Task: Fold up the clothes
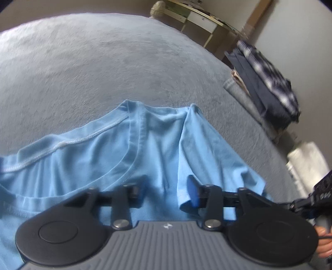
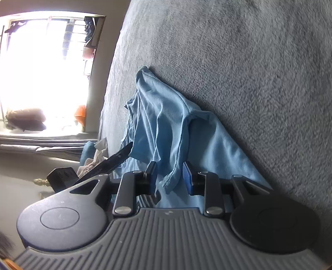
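A light blue T-shirt (image 1: 149, 149) lies rumpled on the grey blanket (image 1: 99, 68), its neckline curving across the left wrist view. My left gripper (image 1: 165, 193) is open just above the shirt, with a sleeve hem beside its right fingertip (image 1: 193, 192). In the right wrist view the same shirt (image 2: 166, 116) is bunched in folds. My right gripper (image 2: 169, 178) is open, and a hanging fold of cloth sits loosely between its blue pads without being pinched. The right gripper's body (image 1: 319, 197) and a hand (image 1: 323, 241) show at the left view's right edge.
A stack of folded dark and plaid clothes (image 1: 267, 81) sits at the bed's right edge, with a white object (image 1: 307, 164) nearer. A wooden table (image 1: 199, 18) stands behind. Crumpled laundry (image 2: 93, 157) lies off the bed edge below a bright window (image 2: 41, 72).
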Action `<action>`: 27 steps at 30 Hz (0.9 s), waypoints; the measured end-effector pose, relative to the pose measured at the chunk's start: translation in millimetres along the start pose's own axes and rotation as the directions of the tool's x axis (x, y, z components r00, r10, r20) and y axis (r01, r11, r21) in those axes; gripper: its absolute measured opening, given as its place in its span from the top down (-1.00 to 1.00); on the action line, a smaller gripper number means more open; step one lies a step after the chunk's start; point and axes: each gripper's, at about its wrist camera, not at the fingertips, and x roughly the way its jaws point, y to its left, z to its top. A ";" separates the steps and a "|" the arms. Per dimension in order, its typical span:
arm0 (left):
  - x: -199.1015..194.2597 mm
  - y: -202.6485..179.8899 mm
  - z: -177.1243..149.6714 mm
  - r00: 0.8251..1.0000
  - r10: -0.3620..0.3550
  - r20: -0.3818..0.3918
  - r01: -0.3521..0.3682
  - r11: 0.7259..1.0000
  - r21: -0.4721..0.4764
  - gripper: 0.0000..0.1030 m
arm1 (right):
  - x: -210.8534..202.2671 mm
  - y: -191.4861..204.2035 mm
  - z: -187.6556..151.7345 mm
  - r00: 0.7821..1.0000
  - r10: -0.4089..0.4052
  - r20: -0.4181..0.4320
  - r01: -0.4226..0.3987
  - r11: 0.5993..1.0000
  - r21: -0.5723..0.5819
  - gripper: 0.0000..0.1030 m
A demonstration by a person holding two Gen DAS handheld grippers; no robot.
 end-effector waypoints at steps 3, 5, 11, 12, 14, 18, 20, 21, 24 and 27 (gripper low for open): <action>0.3 4.5 0.9 1.000 -0.011 -0.006 0.011 0.999 -0.030 -0.08 | 3.4 0.0 -3.0 1.000 -0.005 -0.015 0.006 1.000 0.016 0.48; 2.7 2.1 -0.1 1.000 -0.009 -0.013 0.009 1.000 -0.015 -0.08 | 5.6 0.0 -5.0 1.000 -0.009 -0.025 0.009 1.000 0.026 0.48; 5.4 -7.5 -2.8 0.999 0.045 0.006 -0.045 0.998 0.031 0.26 | 11.5 -0.4 -10.1 0.999 -0.018 -0.051 0.021 0.998 0.055 0.48; 5.8 -9.1 -3.2 0.998 0.054 0.009 -0.055 0.998 0.039 0.33 | 12.5 -0.5 -10.0 0.999 -0.019 -0.051 0.022 0.998 0.059 0.48; 6.7 -12.2 -4.1 0.997 0.072 0.017 -0.073 0.996 0.053 0.44 | 16.4 1.1 -10.0 0.999 -0.016 -0.049 0.020 0.998 0.064 0.48; 8.3 -18.6 -5.8 0.994 0.108 0.032 -0.111 0.990 0.082 0.94 | 25.1 10.5 -11.0 0.999 -0.030 -0.046 0.031 0.999 0.021 0.83; 9.2 -21.8 -6.7 0.991 0.126 0.040 -0.129 0.987 0.096 0.98 | 24.8 14.5 -11.7 0.998 -0.041 -0.039 0.041 0.999 -0.003 0.93; 6.9 -21.4 -6.1 0.991 0.127 0.042 -0.131 0.987 0.097 0.98 | 22.8 16.5 -12.0 0.999 -0.039 -0.036 0.039 0.999 -0.011 0.95; -2.1 -18.8 -3.8 0.991 0.124 0.045 -0.128 0.987 0.094 0.98 | 12.9 20.1 -11.7 0.999 -0.041 -0.033 0.040 0.999 -0.024 0.96; -3.1 -20.0 -5.0 0.990 0.134 0.043 -0.138 0.985 0.108 0.98 | 4.5 19.1 -8.2 0.998 -0.052 -0.034 0.052 0.999 -0.017 0.96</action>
